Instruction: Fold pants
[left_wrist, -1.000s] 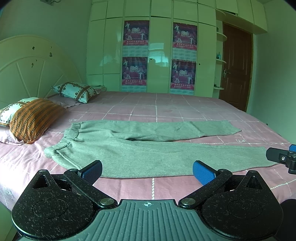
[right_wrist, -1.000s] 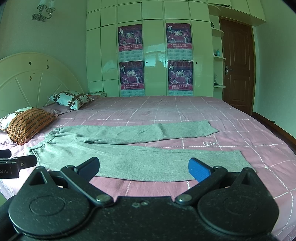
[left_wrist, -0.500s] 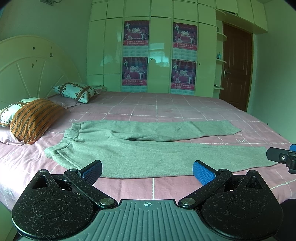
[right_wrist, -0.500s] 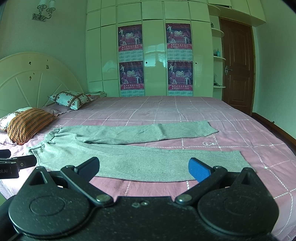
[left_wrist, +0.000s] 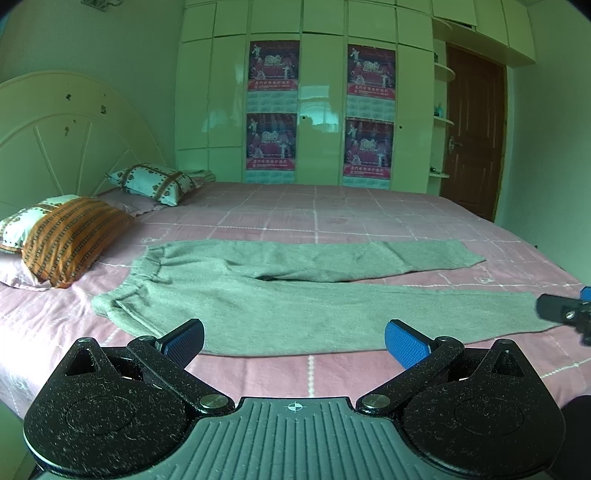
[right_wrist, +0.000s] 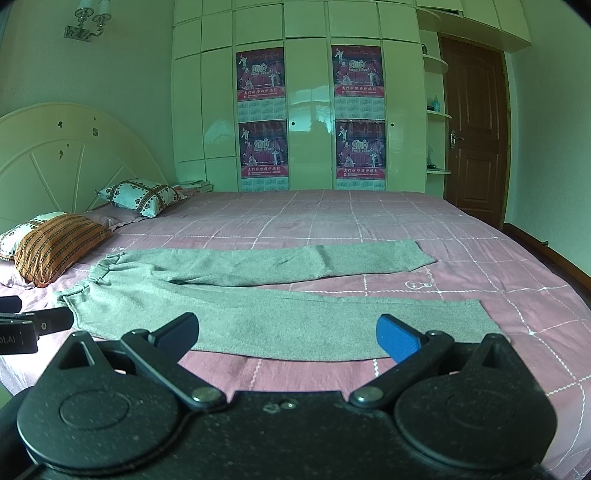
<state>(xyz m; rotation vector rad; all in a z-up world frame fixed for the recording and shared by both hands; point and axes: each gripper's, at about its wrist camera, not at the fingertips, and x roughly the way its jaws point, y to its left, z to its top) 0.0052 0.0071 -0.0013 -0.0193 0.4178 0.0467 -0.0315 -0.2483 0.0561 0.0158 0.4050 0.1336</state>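
Nearest the lens in the left wrist view, the left gripper (left_wrist: 293, 339) sits at 6 o'clock with its 2 blue-padded fingers (left_wrist: 406, 345) spread wide apart and nothing between them. Same picture on the right wrist view: the right gripper (right_wrist: 288, 334) at 6 o'clock, jaws parted wide, empty, hovering over the pink sheet.

Just past both sets of fingertips, the grey pants (left_wrist: 295, 295) lie flat on the bed (left_wrist: 332, 221), untouched by either tool. The waistband points to 9 o'clock, the 2 legs run out toward 3 o'clock. The near leg stretches long and straight; the far leg lies beyond it, angled slightly away, with a strip of pink sheet between the cuffs. In the right wrist view the near cuff ends just ahead of the right finger, around 4 o'clock.

At 3 o'clock in the left view, the tip of the right gripper shows by the near cuff; at 9 o'clock in the right view, the left tool shows by the waistband.

Further out at 9 o'clock, an orange striped pillow (left_wrist: 70, 236) rests just beyond the waistband, with a patterned white pillow (left_wrist: 155, 182) behind it at 10 o'clock against the curved headboard (left_wrist: 55, 122).

Far wall at 12 o'clock: a glossy cream wardrobe (left_wrist: 317, 110) carrying 4 posters (left_wrist: 273, 66). At 2 o'clock, a brown door (left_wrist: 472, 133).
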